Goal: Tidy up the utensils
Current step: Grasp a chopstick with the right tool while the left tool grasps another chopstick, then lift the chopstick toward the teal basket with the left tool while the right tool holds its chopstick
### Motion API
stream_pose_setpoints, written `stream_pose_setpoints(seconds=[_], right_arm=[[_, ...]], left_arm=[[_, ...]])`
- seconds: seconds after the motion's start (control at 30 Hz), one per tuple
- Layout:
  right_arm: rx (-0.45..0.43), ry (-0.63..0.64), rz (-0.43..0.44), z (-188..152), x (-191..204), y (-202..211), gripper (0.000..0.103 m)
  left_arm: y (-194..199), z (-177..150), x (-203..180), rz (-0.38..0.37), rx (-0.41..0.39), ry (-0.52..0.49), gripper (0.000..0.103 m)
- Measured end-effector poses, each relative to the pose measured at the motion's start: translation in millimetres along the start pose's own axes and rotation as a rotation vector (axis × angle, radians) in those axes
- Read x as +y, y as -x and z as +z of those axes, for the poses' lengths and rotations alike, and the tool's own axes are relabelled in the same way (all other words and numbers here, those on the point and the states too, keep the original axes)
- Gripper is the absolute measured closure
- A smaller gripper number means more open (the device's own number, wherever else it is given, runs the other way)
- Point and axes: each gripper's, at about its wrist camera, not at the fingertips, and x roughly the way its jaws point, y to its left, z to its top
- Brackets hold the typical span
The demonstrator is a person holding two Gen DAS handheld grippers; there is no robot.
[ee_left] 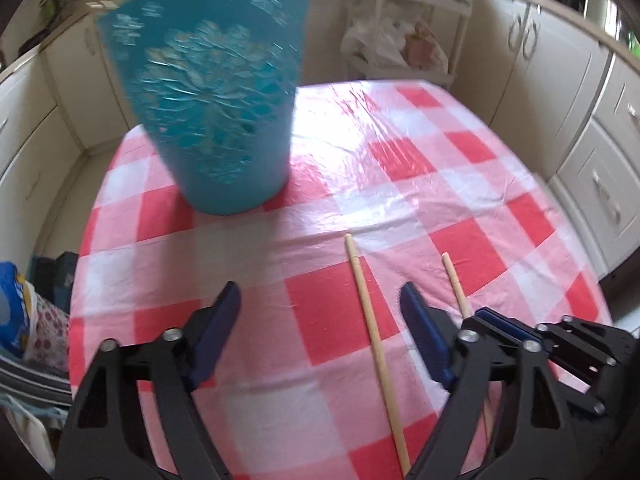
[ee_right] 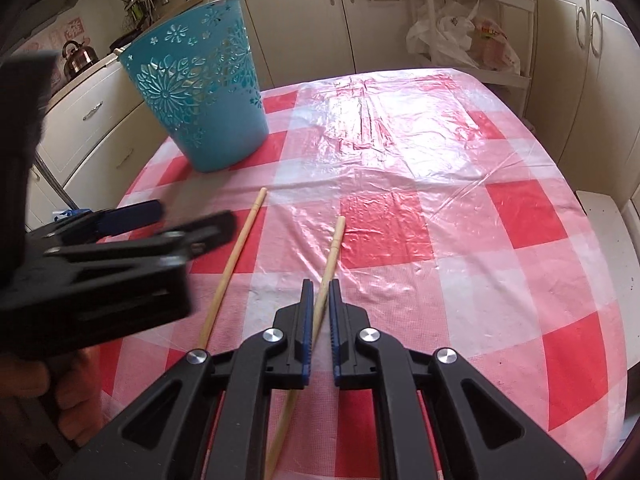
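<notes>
The right claw pinches one chopstick while the spread left claw straddles the other chopstick, bound for the basket.

Two pale wooden chopsticks are seen on the checked cloth. One chopstick lies flat, its tip towards one o'clock. The other chopstick is raised, pointing likewise. A teal cutout basket stands upright at eleven o'clock.

Right claw clamps 1 chopstick; another chopstick lies beside.
</notes>
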Motion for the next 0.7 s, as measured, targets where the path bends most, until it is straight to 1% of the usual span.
stream_pose_setpoints(seconds=[0.03,0.07,0.1,0.13,0.2,0.3,0.37,0.4,0.47,0.5,0.6,0.67,0.7], right_arm=[[0.0,0.009,-0.005,0.1,1.3,0.1,0.095],[0.001,0.014,-0.008,-0.2,2.1,-0.3,0.095],[0.001,0.018,-0.012,-0.2,2.7,-0.3,0.095],[0.001,0.026,-0.016,-0.3,3.5,-0.5,0.095],[0.003,0.039,-0.02,-0.6,6.2,-1.2,0.094],[0.013,0.078,-0.003,-0.7,15.4,-3.7,0.094],[0.027,0.102,0.029,-0.9,22.7,-6.1,0.094],[0.032,0.117,0.027,-0.4,26.5,-7.2,0.094],[0.042,0.127,0.022,1.4,29.3,-8.9,0.093],[0.044,0.128,0.022,1.9,30.0,-9.9,0.091],[0.045,0.158,-0.001,3.7,33.7,-12.1,0.091],[0.041,0.18,-0.017,3.4,36.7,-12.6,0.091],[0.039,0.193,-0.023,3.0,38.1,-12.8,0.091]], left_arm=[[-5.5,-0.3,-2.7,-0.001,0.016,-0.017,0.048],[-9.3,-1.7,-3.7,-0.008,0.031,-0.027,0.057],[-11.5,-3.8,-4.8,-0.012,0.03,-0.041,0.068],[-10.3,-6.1,-6.6,-0.02,0.013,-0.065,0.085],[-7.8,-8.7,-4.1,-0.043,0.012,-0.068,0.097],[-2.9,-17.1,12.3,-0.047,-0.005,-0.005,0.098],[3.4,-27.3,31.1,-0.063,-0.016,0.068,0.098],[7.6,-31.5,38.9,-0.084,-0.027,0.093,0.099],[13.6,-38.0,48.9,-0.094,-0.04,0.113,0.098],[15.1,-40.5,55.5,-0.099,-0.031,0.124,0.098],[14.4,-42.0,66.9,-0.116,0.001,0.144,0.097],[15.2,-38.1,67.7,-0.097,0.012,0.12,0.092],[14.8,-35.8,65.5,-0.085,0.015,0.103,0.081]])
